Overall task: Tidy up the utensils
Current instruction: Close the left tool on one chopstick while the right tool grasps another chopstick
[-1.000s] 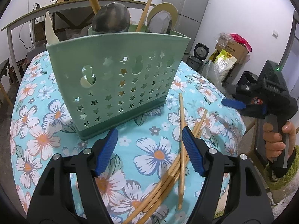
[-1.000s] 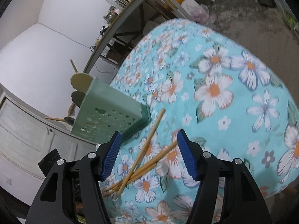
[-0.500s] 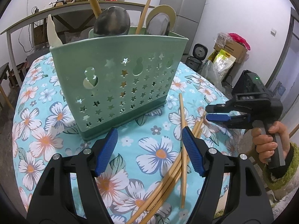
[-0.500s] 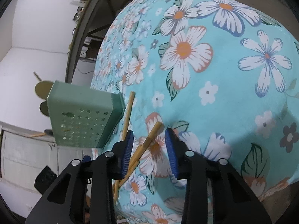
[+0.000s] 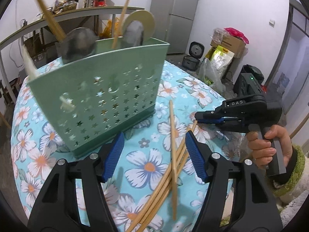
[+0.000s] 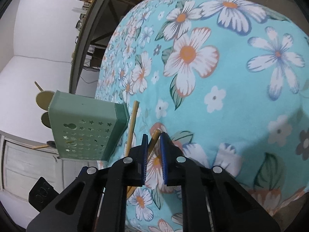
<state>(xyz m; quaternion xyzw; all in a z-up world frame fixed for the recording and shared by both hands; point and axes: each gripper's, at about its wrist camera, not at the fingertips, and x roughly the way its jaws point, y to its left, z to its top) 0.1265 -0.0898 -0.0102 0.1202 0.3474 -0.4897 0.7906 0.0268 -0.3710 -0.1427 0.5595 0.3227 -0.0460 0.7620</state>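
Observation:
A green perforated utensil holder [image 5: 100,94] stands on the floral tablecloth [image 5: 146,166] with spoons and sticks in it; it also shows in the right wrist view [image 6: 85,131]. Several wooden chopsticks [image 5: 173,160] lie crossed on the cloth to its right. My left gripper [image 5: 154,152] is open just in front of the holder, its right finger by the chopsticks. My right gripper [image 6: 153,148] has its jaws nearly closed around the tip of one chopstick [image 6: 155,137]; it shows at the right of the left wrist view [image 5: 200,117].
A long shelf table [image 5: 58,19] with bottles stands behind. A grey fridge [image 5: 179,13], rice cookers [image 5: 193,56] and boxes and bags [image 5: 226,50] sit on the floor at the right. The table edge [image 6: 289,29] curves away at the right.
My right gripper has moved in to the chopsticks and narrowed its jaws around a chopstick tip. My left gripper has stayed open and shifted slightly; the view of the holder is blurred and tilted.

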